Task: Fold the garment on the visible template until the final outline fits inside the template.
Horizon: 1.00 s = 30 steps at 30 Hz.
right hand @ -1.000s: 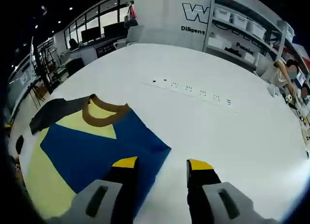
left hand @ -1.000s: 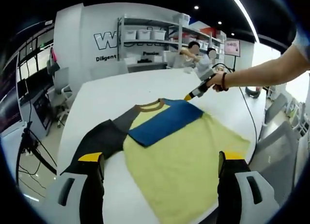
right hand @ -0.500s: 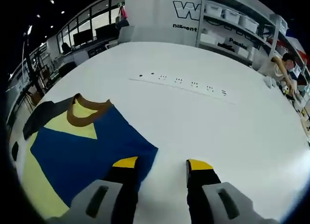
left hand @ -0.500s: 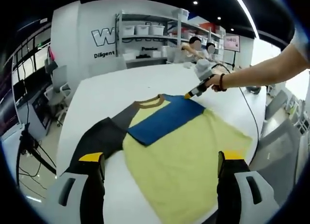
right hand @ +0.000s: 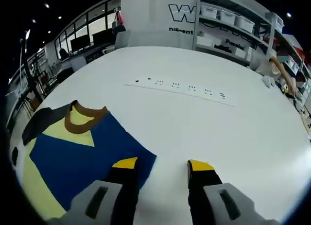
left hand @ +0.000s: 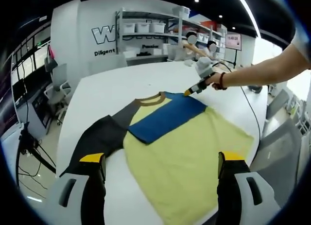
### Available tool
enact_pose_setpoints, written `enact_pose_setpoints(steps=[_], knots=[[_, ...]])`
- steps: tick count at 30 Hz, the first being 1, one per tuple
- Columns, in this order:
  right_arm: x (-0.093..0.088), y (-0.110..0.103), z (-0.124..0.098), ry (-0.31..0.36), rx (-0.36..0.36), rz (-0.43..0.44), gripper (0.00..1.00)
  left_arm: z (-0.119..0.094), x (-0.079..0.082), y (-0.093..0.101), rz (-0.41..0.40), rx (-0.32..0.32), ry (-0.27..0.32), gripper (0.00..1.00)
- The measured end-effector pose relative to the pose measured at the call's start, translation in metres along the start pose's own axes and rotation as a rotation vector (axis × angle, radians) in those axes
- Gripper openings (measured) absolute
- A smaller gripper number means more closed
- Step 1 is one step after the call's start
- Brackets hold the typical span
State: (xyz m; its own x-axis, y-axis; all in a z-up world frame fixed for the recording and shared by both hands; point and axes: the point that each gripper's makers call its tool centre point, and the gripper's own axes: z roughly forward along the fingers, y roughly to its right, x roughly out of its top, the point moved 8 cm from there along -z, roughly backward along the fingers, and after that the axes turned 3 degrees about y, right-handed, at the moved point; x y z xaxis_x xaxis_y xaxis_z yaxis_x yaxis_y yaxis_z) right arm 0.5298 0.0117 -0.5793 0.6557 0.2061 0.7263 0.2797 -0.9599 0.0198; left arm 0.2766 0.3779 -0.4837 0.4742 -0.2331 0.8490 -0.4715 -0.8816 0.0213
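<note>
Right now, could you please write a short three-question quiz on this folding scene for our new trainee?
1. True or false: the blue sleeve is folded over the yellow body of the shirt.
2. Multiple choice: the dark grey sleeve is A) spread out flat on the white table, B) tucked under the collar, C) clamped in the left gripper.
3. Fill in: the right gripper is ____, holding nothing, beside the blue sleeve's edge.

Key: 1 true; 2 A; 3 open.
</note>
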Motion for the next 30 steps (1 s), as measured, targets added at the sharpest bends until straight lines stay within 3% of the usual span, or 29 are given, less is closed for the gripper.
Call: enact_pose_setpoints(steps=[4,15,18,23,30], knots=[[0.001,-0.003,0.002,0.0,0.03,0.012,0.36,0.003,0.001,0.001,0.004,-0.006,-0.003,0.96],[0.003,0.008,0.007,0.021,-0.012,0.038,0.4,0.005,0.0,0.0,0.003,-0.006,-0.009,0.96],[0.007,0.013,0.001,0.041,-0.028,0.067,0.34,0.005,0.0,0.0,0.004,-0.005,-0.013,0.95],[0.016,0.011,-0.016,0.086,-0.007,0.081,0.39,0.005,0.003,0.0,0.01,0.005,0.0,0.95],[0.004,0.001,-0.034,0.064,0.047,0.105,0.4,0.005,0.008,0.004,0.004,-0.001,0.027,0.99]])
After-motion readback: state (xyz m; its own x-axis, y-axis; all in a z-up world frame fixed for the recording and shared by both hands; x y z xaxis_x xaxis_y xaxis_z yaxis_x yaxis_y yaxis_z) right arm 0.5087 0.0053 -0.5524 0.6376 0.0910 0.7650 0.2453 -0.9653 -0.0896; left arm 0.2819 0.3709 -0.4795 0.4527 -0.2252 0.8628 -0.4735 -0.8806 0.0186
